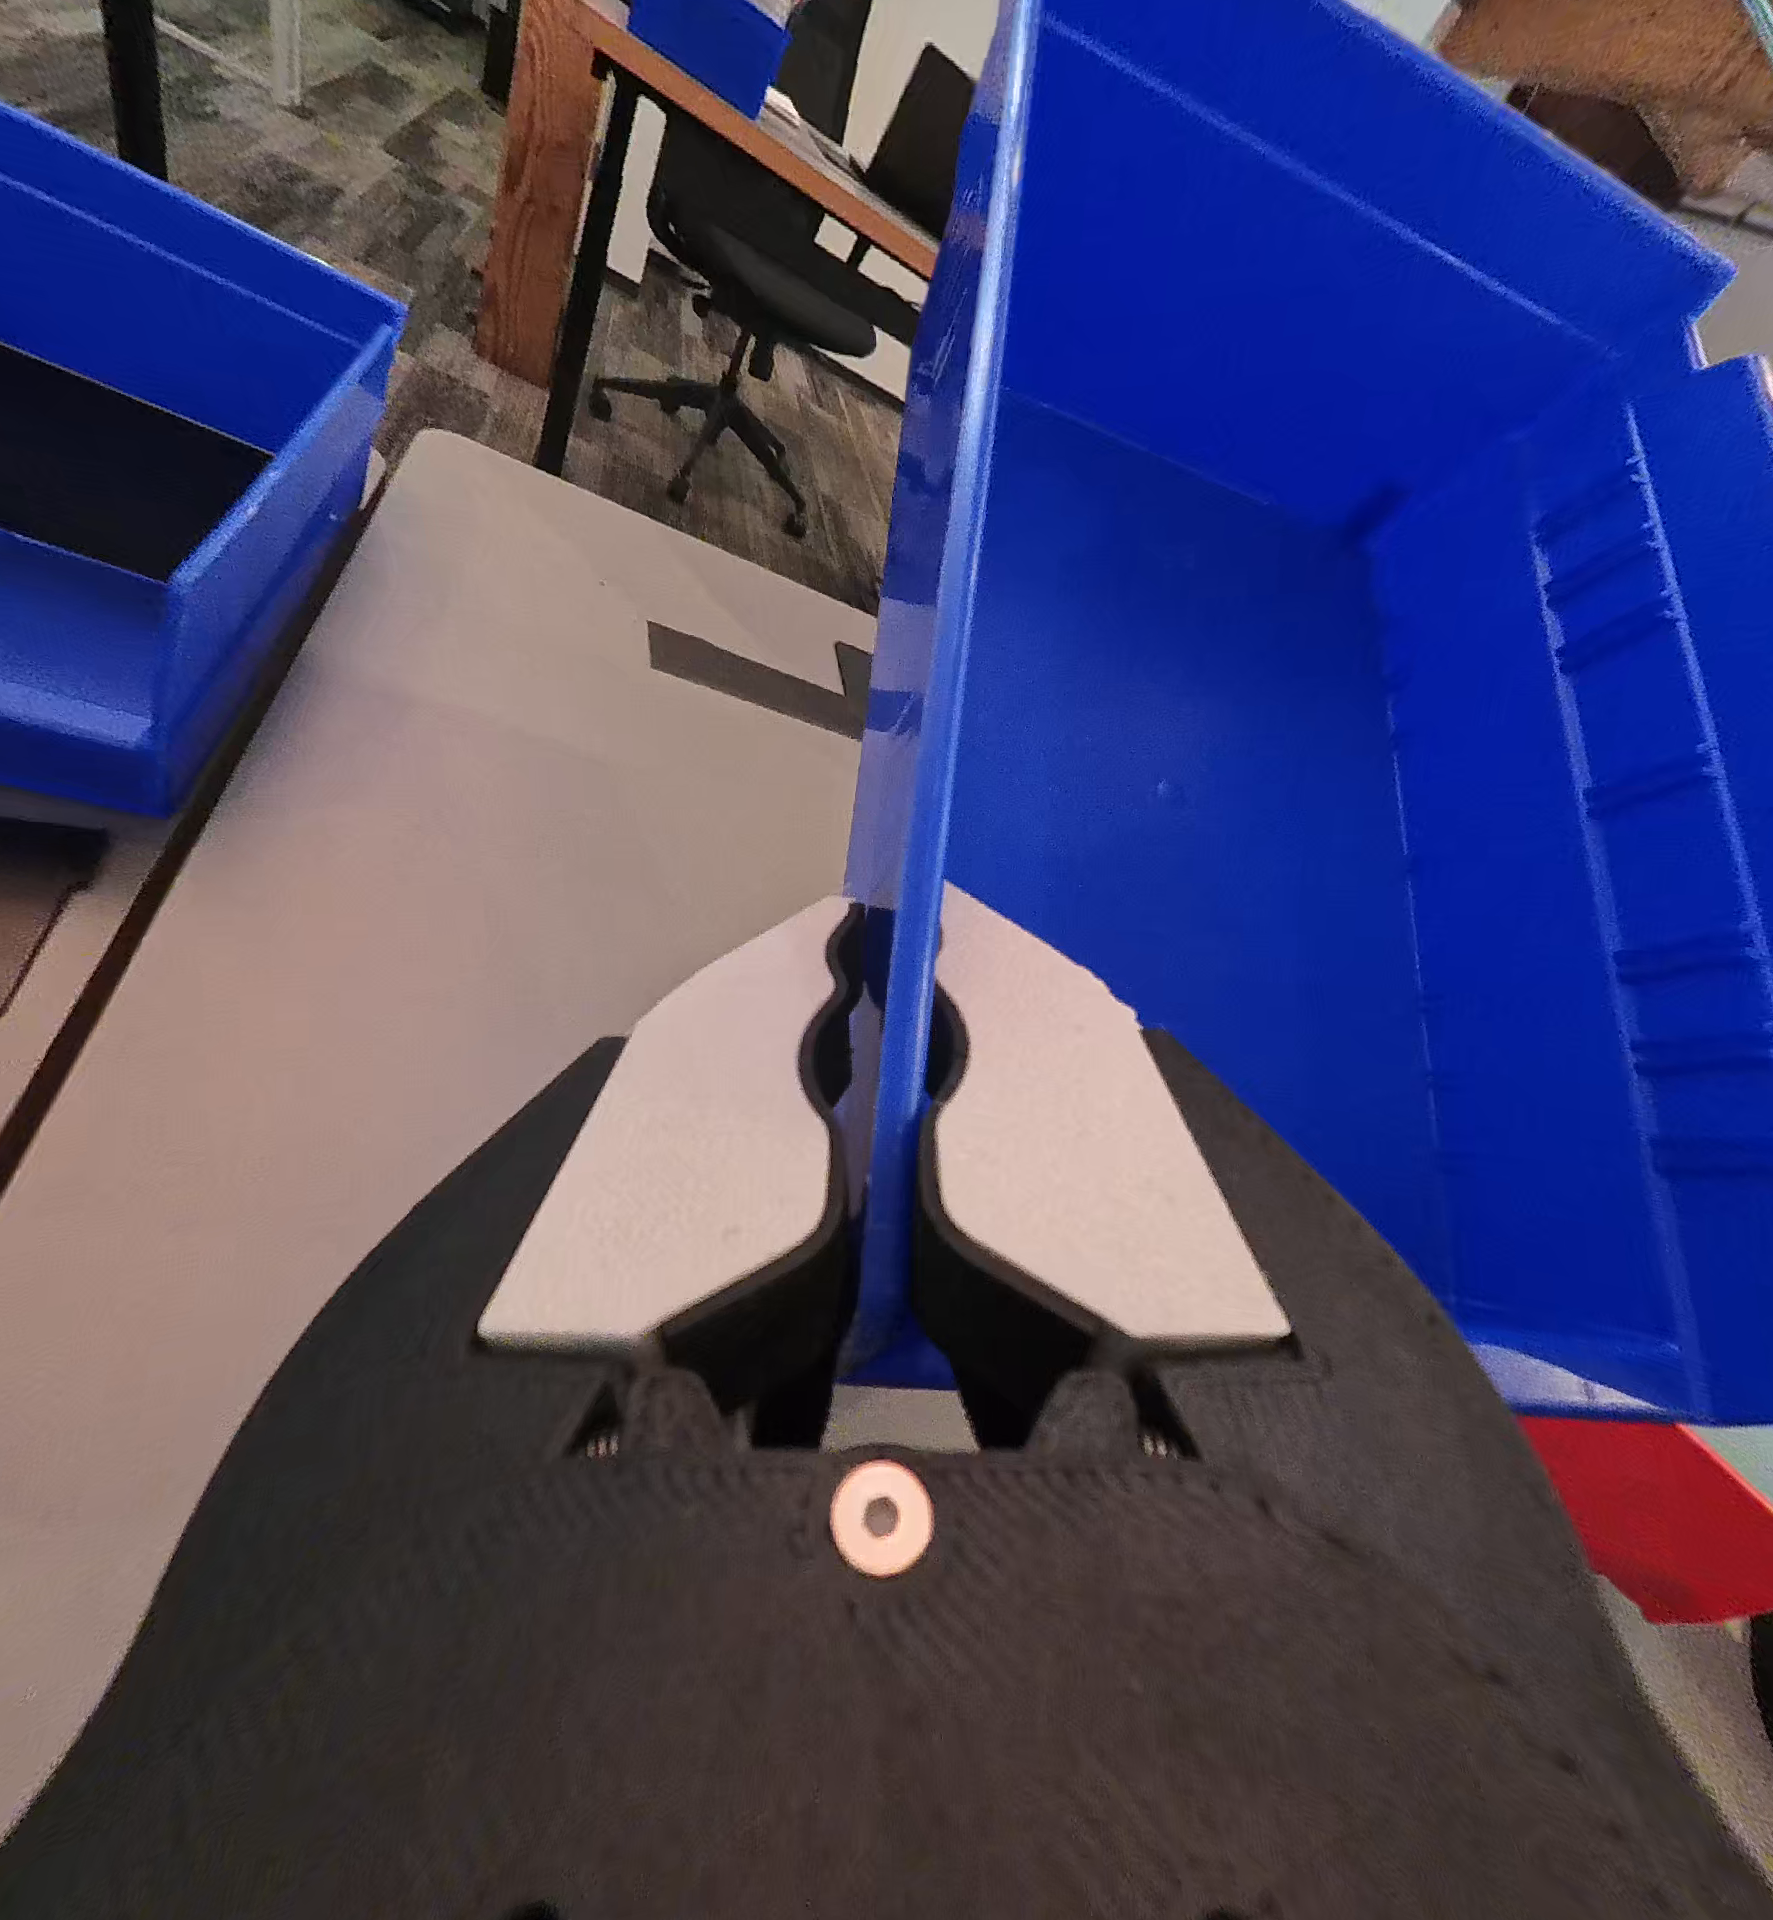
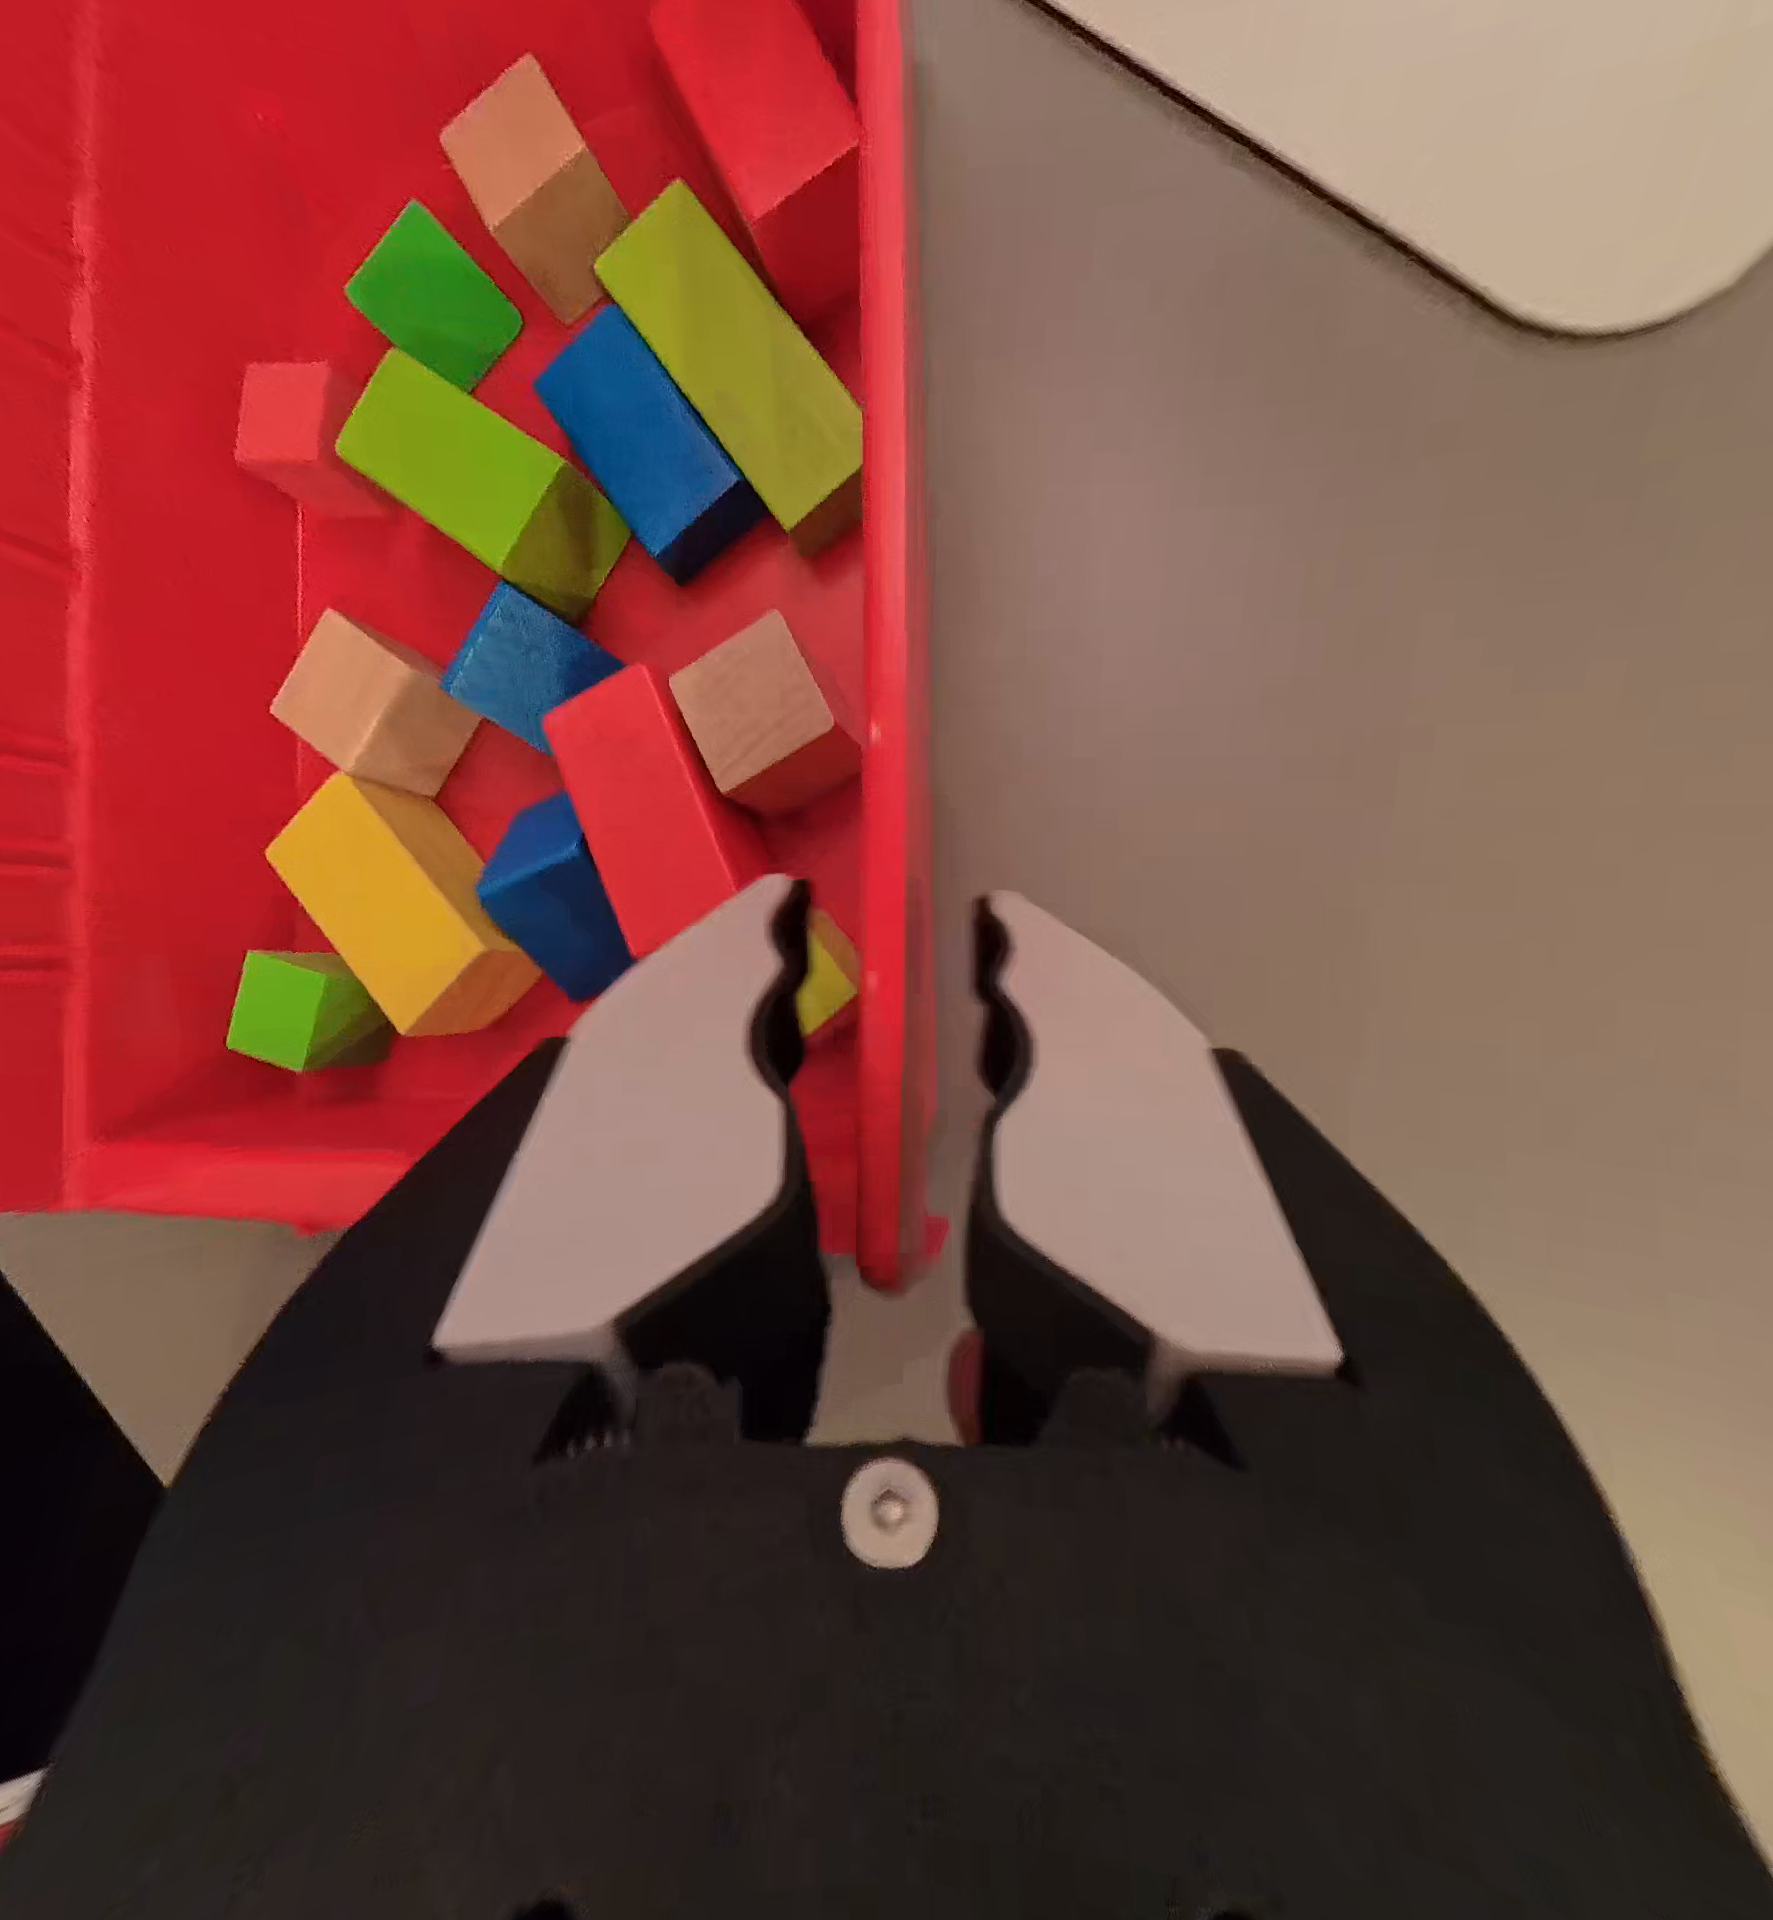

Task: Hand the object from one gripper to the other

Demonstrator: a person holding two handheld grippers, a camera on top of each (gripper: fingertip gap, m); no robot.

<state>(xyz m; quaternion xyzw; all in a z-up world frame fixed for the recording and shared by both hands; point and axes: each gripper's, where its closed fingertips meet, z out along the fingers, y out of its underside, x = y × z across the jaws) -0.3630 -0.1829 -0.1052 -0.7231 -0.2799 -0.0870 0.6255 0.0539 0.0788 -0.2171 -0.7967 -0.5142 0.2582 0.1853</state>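
The left gripper [image 1: 887, 935] has its two pale fingers closed tight on the thin side wall of a glossy blue plastic bin [image 1: 1225, 727]; both pads press against that wall, one on each face. The wall runs straight ahead from between the jaws, and the bin's hollow inside opens to their right, with a ribbed end wall farther right. Below and right of the jaws, a corner of the red bin [image 1: 1671, 1527] shows under the blue one. Left of the jaws lies a pale grey tabletop [image 1: 394, 831] with a strip of dark tape [image 1: 747, 675] ahead. Farther left sits another blue open bin [image 1: 186, 468], and beyond it a black office chair [image 1: 757, 312] stands by a wooden desk [image 1: 539, 187].

The right gripper [image 2: 887, 914] stands partly open astride the right-hand wall of a red plastic bin [image 2: 887, 520]. The wall passes between the fingers with clear space on either side, so neither pad presses on it and nothing is gripped. Left of the jaws and ahead, the bin holds loose wooden blocks [image 2: 570, 499] in red, blue, green, yellow and plain wood. A long red block [image 2: 643, 810] lies just beyond the left fingertip. To the right of the jaws is bare grey table surface [image 2: 1381, 727].
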